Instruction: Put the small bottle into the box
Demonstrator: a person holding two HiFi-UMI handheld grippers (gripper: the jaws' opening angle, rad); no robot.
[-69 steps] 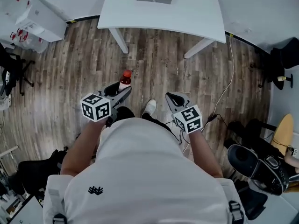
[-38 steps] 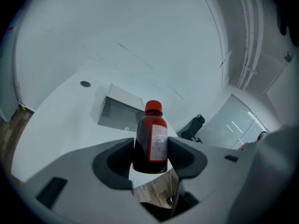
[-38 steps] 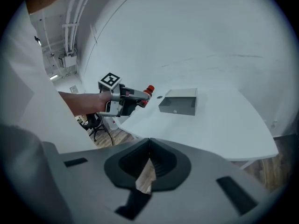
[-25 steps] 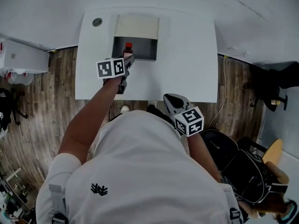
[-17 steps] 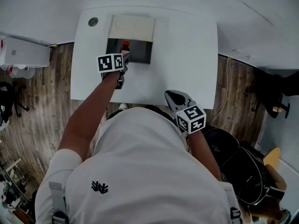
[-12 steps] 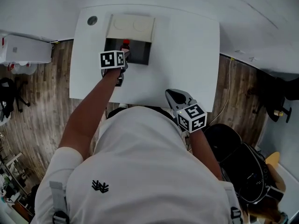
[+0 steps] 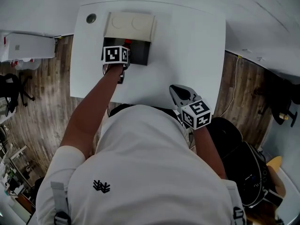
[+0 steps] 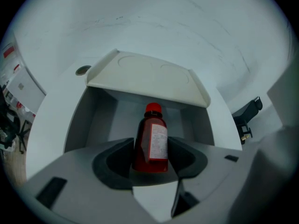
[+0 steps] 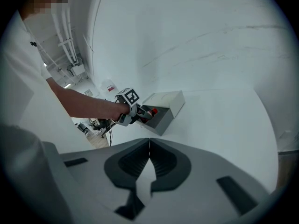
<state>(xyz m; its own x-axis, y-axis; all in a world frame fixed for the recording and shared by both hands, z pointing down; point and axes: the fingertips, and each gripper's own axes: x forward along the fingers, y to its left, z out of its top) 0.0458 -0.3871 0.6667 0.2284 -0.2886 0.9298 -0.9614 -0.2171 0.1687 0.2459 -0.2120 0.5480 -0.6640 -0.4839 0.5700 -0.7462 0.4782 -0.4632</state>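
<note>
White table, box lid behind small bottle

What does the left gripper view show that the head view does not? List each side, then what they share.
Only the left gripper view: the bottle close up, label and red cap, upright between the left gripper's jaws, the box's grey inside behind it. Only the head view: the person's shirt, the right gripper, the wooden floor, the table's whole outline. Both: the box with its lid raised, the white table, the round hole beside the box.
</note>
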